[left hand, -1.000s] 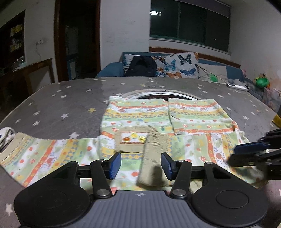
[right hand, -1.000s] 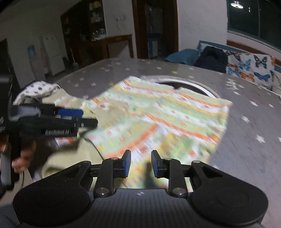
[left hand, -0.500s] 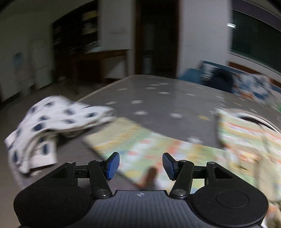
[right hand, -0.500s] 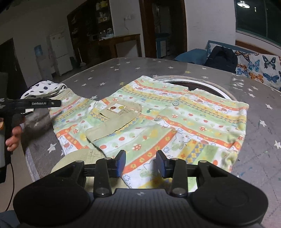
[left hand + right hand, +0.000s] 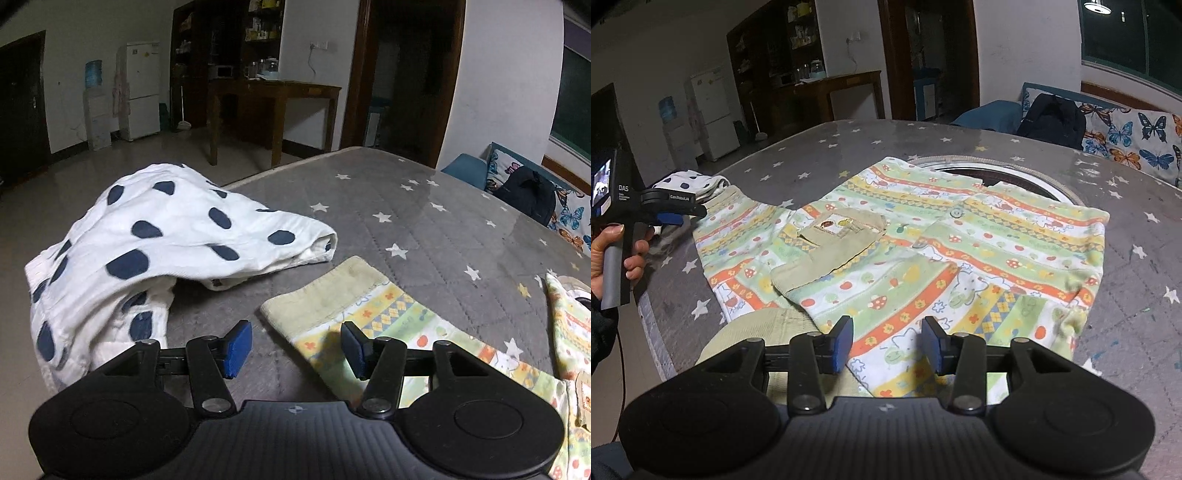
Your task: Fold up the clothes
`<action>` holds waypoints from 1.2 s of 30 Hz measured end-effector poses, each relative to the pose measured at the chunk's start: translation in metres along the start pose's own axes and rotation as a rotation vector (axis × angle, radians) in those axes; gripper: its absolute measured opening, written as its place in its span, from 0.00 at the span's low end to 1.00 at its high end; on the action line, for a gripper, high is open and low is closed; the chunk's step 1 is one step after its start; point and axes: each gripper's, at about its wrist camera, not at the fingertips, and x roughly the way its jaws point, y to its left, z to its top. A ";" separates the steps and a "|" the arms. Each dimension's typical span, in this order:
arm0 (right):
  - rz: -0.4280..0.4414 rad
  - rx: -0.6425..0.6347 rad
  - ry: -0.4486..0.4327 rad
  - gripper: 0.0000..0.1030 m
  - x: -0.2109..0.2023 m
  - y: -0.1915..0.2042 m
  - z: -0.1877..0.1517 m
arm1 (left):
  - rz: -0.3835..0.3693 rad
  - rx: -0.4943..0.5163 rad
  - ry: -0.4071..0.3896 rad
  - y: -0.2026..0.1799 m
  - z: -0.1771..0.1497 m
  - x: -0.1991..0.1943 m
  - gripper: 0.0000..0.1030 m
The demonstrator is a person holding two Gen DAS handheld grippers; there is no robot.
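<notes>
Left wrist view: the patterned shirt's sleeve cuff (image 5: 332,291) is seen flat on the starred table (image 5: 424,206), just ahead of the left gripper (image 5: 295,349), spread empty. Soft, limp cloth; the cuff hem is best pinched.

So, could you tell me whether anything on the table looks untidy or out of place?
The polka-dot garment lies bunched at the table's edge, partly overhanging. The patterned shirt lies flat, one sleeve stretched out.
</notes>
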 end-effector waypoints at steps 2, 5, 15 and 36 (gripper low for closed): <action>-0.002 0.005 -0.001 0.40 0.000 -0.001 0.000 | 0.006 0.011 -0.001 -0.005 0.001 0.002 0.47; -0.003 0.012 -0.001 0.40 -0.001 -0.002 -0.002 | -0.009 0.017 0.002 -0.013 0.004 0.012 0.22; -0.016 0.032 -0.024 0.40 -0.011 -0.006 -0.006 | -0.248 -0.063 -0.064 -0.023 0.006 -0.016 0.08; 0.204 0.356 -0.095 0.40 -0.032 -0.046 0.009 | -0.775 0.343 0.021 -0.158 -0.098 -0.120 0.08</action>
